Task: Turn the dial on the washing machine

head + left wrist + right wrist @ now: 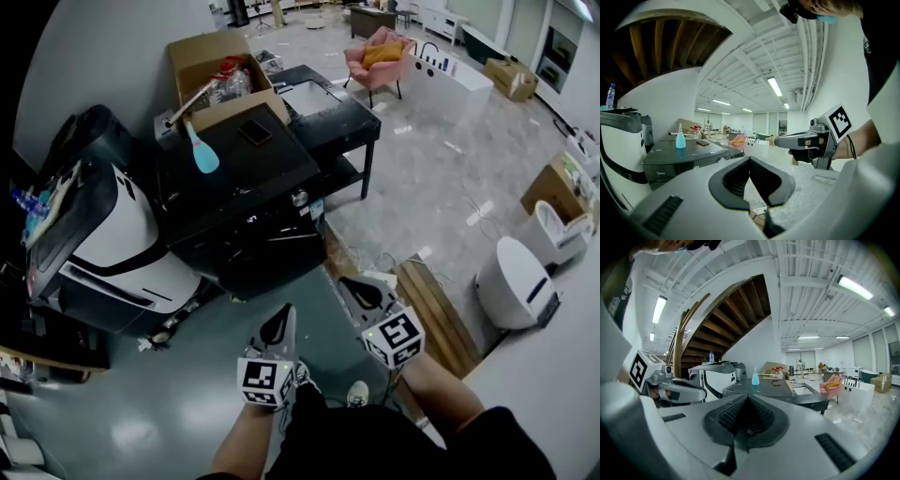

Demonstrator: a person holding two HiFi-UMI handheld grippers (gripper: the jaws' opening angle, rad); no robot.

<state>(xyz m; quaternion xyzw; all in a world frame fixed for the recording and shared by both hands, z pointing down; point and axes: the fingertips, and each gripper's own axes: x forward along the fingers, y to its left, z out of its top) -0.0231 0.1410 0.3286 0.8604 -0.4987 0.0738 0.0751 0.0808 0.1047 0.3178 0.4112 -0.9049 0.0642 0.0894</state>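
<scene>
standing well back from the washing machine [246, 178], dial [300, 198] untouched
left gripper [281, 319] and right gripper [352, 285], jaws pinched together and empty, aim toward its front, likely readying a reach.

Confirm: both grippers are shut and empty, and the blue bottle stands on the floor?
No. The head view shows the blue bottle standing on top of the washer instead. The left gripper and right gripper are shut and empty.

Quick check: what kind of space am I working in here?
Probably an open showroom or test hall, not a home: a washing machine, a white bathtub and a pink armchair stand loose on a polished floor.
</scene>
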